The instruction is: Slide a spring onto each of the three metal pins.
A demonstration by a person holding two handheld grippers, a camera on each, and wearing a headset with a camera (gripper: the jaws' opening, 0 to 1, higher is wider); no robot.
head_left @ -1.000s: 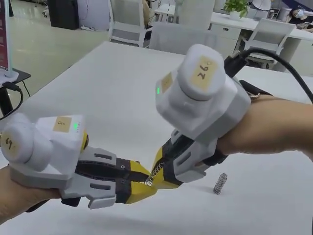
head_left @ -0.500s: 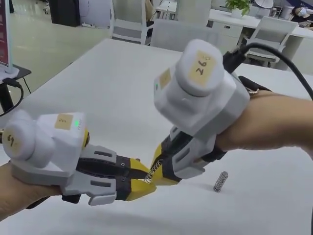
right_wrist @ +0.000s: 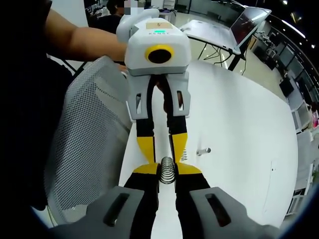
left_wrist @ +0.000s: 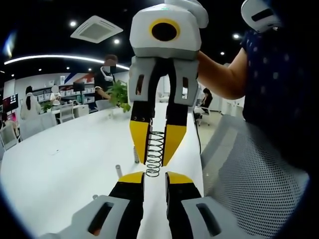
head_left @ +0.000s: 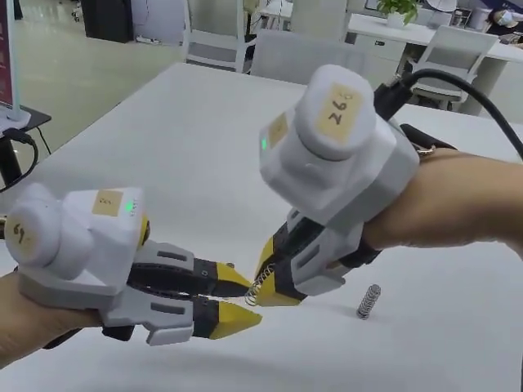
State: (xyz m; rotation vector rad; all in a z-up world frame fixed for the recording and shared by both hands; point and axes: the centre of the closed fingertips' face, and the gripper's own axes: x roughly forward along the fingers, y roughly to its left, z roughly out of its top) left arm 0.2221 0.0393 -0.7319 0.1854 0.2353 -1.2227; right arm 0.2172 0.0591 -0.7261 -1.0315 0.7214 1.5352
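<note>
A small metal spring (head_left: 260,284) is pinched between the yellow fingertips of my right gripper (head_left: 264,291), which points down and to the left just above the white table (head_left: 188,147). In the right gripper view the spring (right_wrist: 168,175) sits end-on between that gripper's own jaws (right_wrist: 168,180). My left gripper (head_left: 253,300) lies low at the left, aimed at the spring, its jaws parted with nothing between them. In the left gripper view the spring (left_wrist: 155,152) hangs just above the gap of the left gripper (left_wrist: 154,178). A second spring (head_left: 369,302) stands on the table to the right.
A small metal pin (right_wrist: 203,151) lies on the table beyond the grippers, and another pin (left_wrist: 118,171) stands near the left jaw. A grey mesh chair (left_wrist: 249,164) is close to the table edge. Chairs (head_left: 214,49) and desks stand at the far end.
The left gripper's jaws have parted and dropped slightly away from the spring. The right gripper keeps the spring and has shifted a little up and right.
</note>
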